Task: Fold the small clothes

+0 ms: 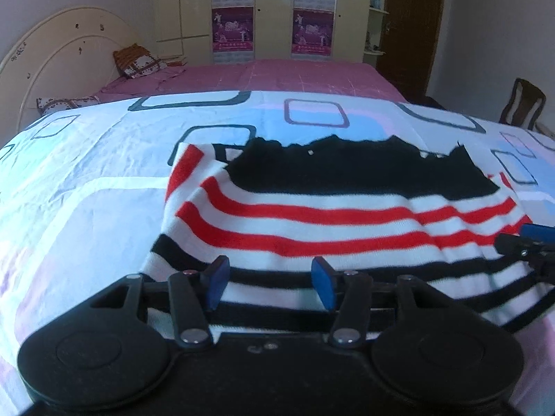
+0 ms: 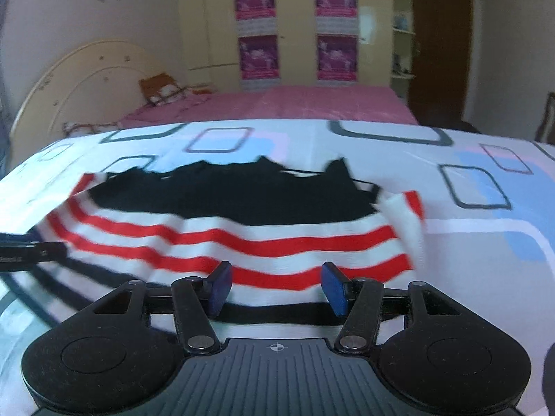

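Observation:
A small striped garment [image 1: 312, 215], white with red and black stripes and a black upper part, lies spread on the patterned sheet [image 1: 86, 173]. It also shows in the right wrist view [image 2: 242, 239]. My left gripper [image 1: 272, 282] is open, its blue pads over the garment's near black-striped hem at the left side. My right gripper [image 2: 277, 287] is open over the near hem at the garment's right side. The right gripper's tip shows in the left wrist view [image 1: 530, 242] at the garment's right edge. The left gripper's tip shows in the right wrist view [image 2: 31, 251].
The sheet covers a raised surface in front of a pink bed [image 1: 277, 72] with a cream headboard [image 1: 62, 52] and pillows. A wardrobe with pink posters [image 1: 274, 10] stands behind. A dark door [image 1: 412, 24] and a chair [image 1: 522, 104] are at right.

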The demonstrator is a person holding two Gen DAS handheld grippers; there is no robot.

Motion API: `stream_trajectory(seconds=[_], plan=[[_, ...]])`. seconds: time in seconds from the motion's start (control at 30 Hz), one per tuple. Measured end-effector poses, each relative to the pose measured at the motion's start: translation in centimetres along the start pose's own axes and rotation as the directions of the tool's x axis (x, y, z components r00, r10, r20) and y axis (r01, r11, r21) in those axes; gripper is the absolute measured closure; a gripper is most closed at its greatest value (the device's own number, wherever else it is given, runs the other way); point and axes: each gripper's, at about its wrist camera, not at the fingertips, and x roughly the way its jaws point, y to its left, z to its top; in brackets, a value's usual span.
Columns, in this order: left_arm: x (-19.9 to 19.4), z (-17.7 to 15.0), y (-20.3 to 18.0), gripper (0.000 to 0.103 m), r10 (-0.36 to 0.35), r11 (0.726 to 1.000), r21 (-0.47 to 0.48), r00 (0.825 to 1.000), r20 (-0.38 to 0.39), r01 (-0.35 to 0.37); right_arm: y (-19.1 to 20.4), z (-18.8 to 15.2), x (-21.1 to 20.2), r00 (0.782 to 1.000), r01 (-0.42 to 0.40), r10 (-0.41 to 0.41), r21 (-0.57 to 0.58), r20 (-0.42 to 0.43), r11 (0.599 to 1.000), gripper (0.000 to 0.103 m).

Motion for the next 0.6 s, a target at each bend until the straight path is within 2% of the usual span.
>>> stream_trajectory(seconds=[0.13, 0.33, 0.53, 0.6], plan=[[0.7, -0.9, 0.5, 0.051, 0.008, 1.0, -0.01, 1.0, -0.029, -0.008, 0.8, -1.0, 0.2, 0.999, 0.0, 0.0, -0.017, -0.034, 1.0, 0.047], [0.7, -1.3, 1.2, 0.048, 0.004, 1.0, -0.002, 1.0, -0.03, -0.004, -0.9, -3.5, -0.2, 0.994, 0.086, -0.088, -0.041, -0.062, 0.995, 0.046], [0.5, -0.9, 1.6, 0.049, -0.021, 0.999, -0.03, 0.999, -0.05, 0.019, -1.8, -3.9, -0.9, 0.987, 0.135, -0.136, -0.024, -0.08, 0.991, 0.046], [0.0, -0.7, 1.9, 0.044, -0.035, 0.998, -0.058, 0.998, -0.061, 0.031, -1.7, -3.4, -1.6, 0.99, 0.12, -0.118, 0.01, -0.08, 0.993, 0.046]])
